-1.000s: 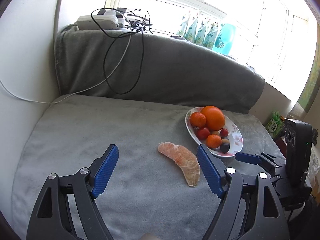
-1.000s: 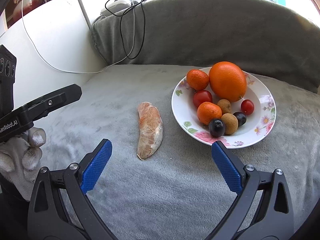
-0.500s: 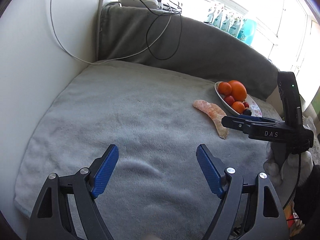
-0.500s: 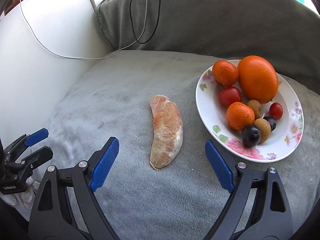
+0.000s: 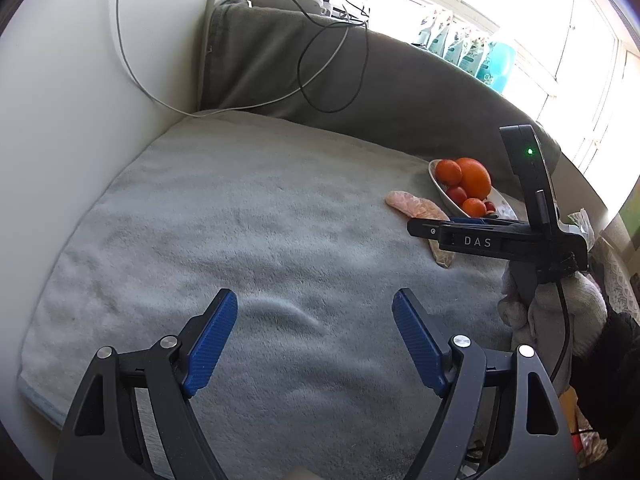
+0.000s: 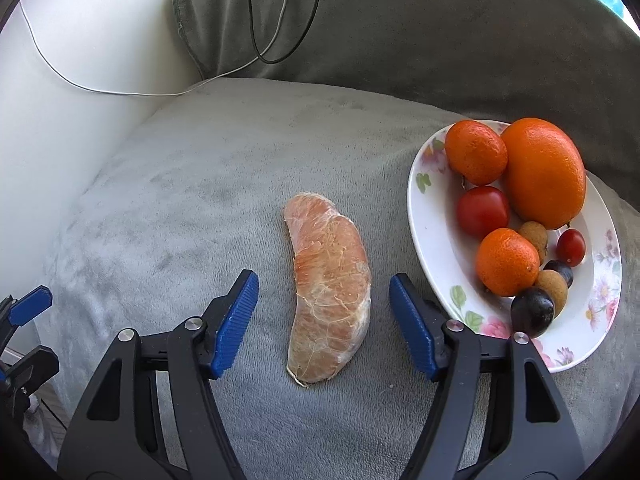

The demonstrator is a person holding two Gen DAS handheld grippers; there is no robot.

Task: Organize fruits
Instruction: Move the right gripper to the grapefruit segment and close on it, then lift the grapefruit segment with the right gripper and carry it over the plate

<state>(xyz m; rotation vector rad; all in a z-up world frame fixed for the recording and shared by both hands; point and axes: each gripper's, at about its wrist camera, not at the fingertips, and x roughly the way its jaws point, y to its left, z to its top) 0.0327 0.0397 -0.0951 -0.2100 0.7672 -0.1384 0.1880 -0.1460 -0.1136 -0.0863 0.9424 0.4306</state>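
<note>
Right tool (image 6: 323, 292): pointing down at the grey blanket (image 6: 240, 184), its blue pads (image 6: 236, 316) standing on either side of the peeled citrus segment (image 6: 328, 300); its jaws have just been closing, with the segment between them but gaps showing on both sides, so it is gripping nothing.
Left tool (image 5: 314, 332): hanging over a bare stretch of blanket, jaws standing wide apart with only cloth between them, holding nothing.
Citrus segment: lying flat on the blanket, just left of the plate and apart from it, its long axis running away from the right wrist camera.
Flowered plate (image 6: 432, 240): sitting on the blanket at the right, carrying a large orange (image 6: 544, 172), two mandarins (image 6: 476, 152), a red tomato (image 6: 482, 210), a small cherry tomato (image 6: 571, 242), brown longans (image 6: 534, 236) and dark grapes (image 6: 532, 312).
Gloved hand (image 5: 560, 312): holding the right tool's handle, showing in the left wrist view.
Cables (image 6: 276, 28): hanging down the grey cushioned back behind the blanket.
</note>
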